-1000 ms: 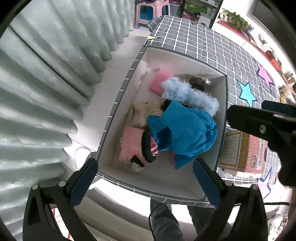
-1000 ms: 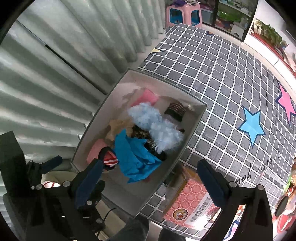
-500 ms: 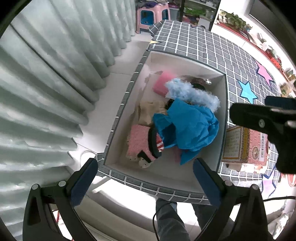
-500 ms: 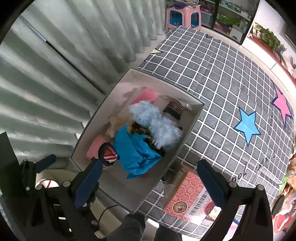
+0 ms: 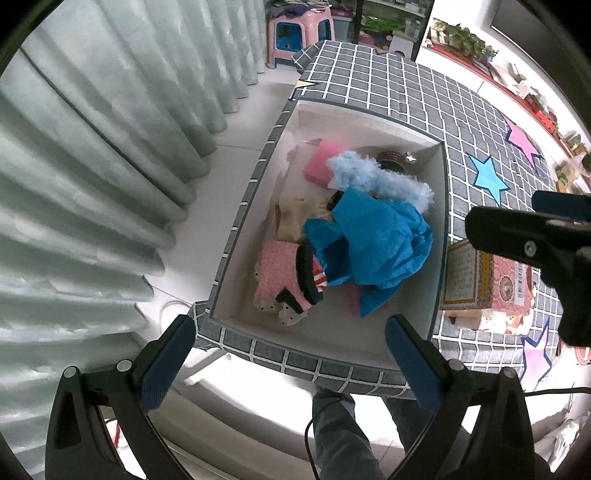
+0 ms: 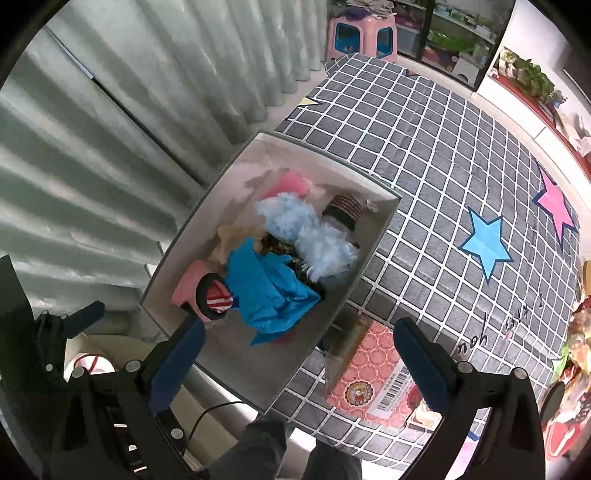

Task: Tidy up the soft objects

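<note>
A white storage box (image 5: 255,206) (image 6: 192,240) sits at the near left corner of the grey checked table. Inside lie a crumpled blue cloth (image 5: 373,243) (image 6: 269,291), a fluffy light-blue piece (image 5: 380,181) (image 6: 306,236), a pink sock with a red-striped cuff (image 5: 284,280) (image 6: 207,291), a pink pad (image 5: 321,166) (image 6: 288,184) and a beige cloth (image 5: 295,214). My left gripper (image 5: 291,365) hangs open high above the box's near edge, holding nothing. My right gripper (image 6: 299,365) is open too, above the box's near right corner.
A red patterned carton (image 5: 487,280) (image 6: 373,384) lies on the table just right of the box. Pale curtains (image 5: 92,147) hang along the left. A pink stool (image 5: 299,29) stands past the table's far end. A person's legs (image 5: 343,428) are below the table edge.
Both grippers have risen and drawn back a little, so the box looks smaller and sits farther off. Nothing in the box has moved.
</note>
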A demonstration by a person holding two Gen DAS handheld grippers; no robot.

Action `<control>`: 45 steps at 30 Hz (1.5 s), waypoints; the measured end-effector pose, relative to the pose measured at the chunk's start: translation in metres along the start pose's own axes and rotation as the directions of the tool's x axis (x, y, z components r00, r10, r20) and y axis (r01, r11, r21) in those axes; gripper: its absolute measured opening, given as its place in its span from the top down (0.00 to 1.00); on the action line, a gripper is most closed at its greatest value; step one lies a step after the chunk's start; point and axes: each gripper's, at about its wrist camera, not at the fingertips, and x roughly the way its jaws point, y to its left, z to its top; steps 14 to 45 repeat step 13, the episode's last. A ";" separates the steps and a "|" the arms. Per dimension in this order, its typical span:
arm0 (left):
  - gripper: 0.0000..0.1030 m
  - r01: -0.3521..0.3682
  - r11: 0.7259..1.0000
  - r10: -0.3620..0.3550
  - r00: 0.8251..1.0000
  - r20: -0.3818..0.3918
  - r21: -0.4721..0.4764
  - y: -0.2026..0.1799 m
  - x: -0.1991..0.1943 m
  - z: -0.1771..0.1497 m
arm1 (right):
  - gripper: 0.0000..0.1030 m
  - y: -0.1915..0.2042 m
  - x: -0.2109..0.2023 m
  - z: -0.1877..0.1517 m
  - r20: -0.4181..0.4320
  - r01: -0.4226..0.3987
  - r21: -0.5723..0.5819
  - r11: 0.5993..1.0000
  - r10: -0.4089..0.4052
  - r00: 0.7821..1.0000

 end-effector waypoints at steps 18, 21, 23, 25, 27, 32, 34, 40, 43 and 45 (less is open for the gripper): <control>0.00 0.046 0.999 -0.045 0.998 0.045 -0.009 0.007 -0.003 0.001 | 0.00 0.003 -0.004 -0.003 0.007 0.008 0.004 1.000 -0.008 1.000; 0.00 0.046 0.999 -0.045 0.998 0.045 -0.009 0.007 -0.003 0.001 | 0.00 0.003 -0.004 -0.003 0.007 0.008 0.004 1.000 -0.008 1.000; 0.00 0.046 0.999 -0.045 0.998 0.045 -0.009 0.007 -0.003 0.001 | 0.00 0.003 -0.004 -0.003 0.007 0.008 0.004 1.000 -0.008 1.000; 0.00 0.046 0.999 -0.045 0.998 0.045 -0.009 0.007 -0.003 0.001 | 0.00 0.003 -0.004 -0.003 0.007 0.008 0.004 1.000 -0.008 1.000; 0.00 0.046 0.999 -0.045 0.998 0.045 -0.009 0.007 -0.003 0.001 | 0.00 0.003 -0.004 -0.003 0.007 0.008 0.004 1.000 -0.008 1.000; 0.00 0.046 0.999 -0.045 0.998 0.045 -0.009 0.007 -0.003 0.001 | 0.00 0.003 -0.004 -0.003 0.007 0.008 0.004 1.000 -0.008 1.000; 0.00 0.046 0.999 -0.045 0.998 0.045 -0.009 0.007 -0.003 0.001 | 0.00 0.003 -0.004 -0.003 0.007 0.008 0.004 1.000 -0.008 1.000; 0.00 0.046 0.999 -0.045 0.998 0.045 -0.009 0.007 -0.003 0.001 | 0.00 0.003 -0.004 -0.003 0.007 0.008 0.004 1.000 -0.008 1.000; 0.00 0.046 0.999 -0.045 0.998 0.045 -0.009 0.007 -0.003 0.001 | 0.00 0.003 -0.004 -0.003 0.007 0.008 0.004 1.000 -0.008 1.000; 0.00 0.046 0.999 -0.045 0.998 0.045 -0.009 0.007 -0.003 0.001 | 0.00 0.003 -0.004 -0.003 0.007 0.008 0.004 1.000 -0.008 1.000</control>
